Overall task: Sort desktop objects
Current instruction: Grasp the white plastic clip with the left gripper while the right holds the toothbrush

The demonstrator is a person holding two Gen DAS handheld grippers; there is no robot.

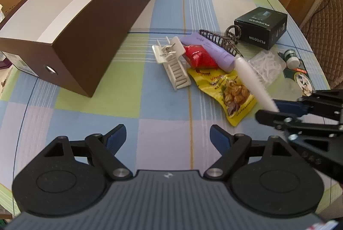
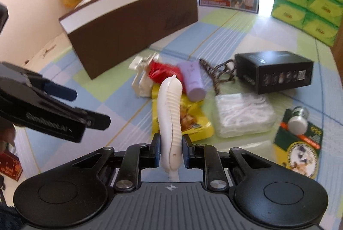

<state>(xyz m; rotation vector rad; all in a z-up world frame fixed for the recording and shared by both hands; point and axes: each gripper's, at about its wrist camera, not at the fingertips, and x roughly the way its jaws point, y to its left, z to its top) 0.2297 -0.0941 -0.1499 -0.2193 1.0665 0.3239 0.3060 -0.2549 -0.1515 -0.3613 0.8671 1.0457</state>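
One item up: white handle clamped in right gripper, left gripper wide and empty; next, probably carry to box, upper left.

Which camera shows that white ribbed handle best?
The right wrist view: the white ribbed handle stands centred and sharp between the closed jaws. The left wrist view shows it blurred, off to the side.

You have one brown box at upper left, one black carton, one purple tube, one yellow snack pouch, two hair claws: white, dark.
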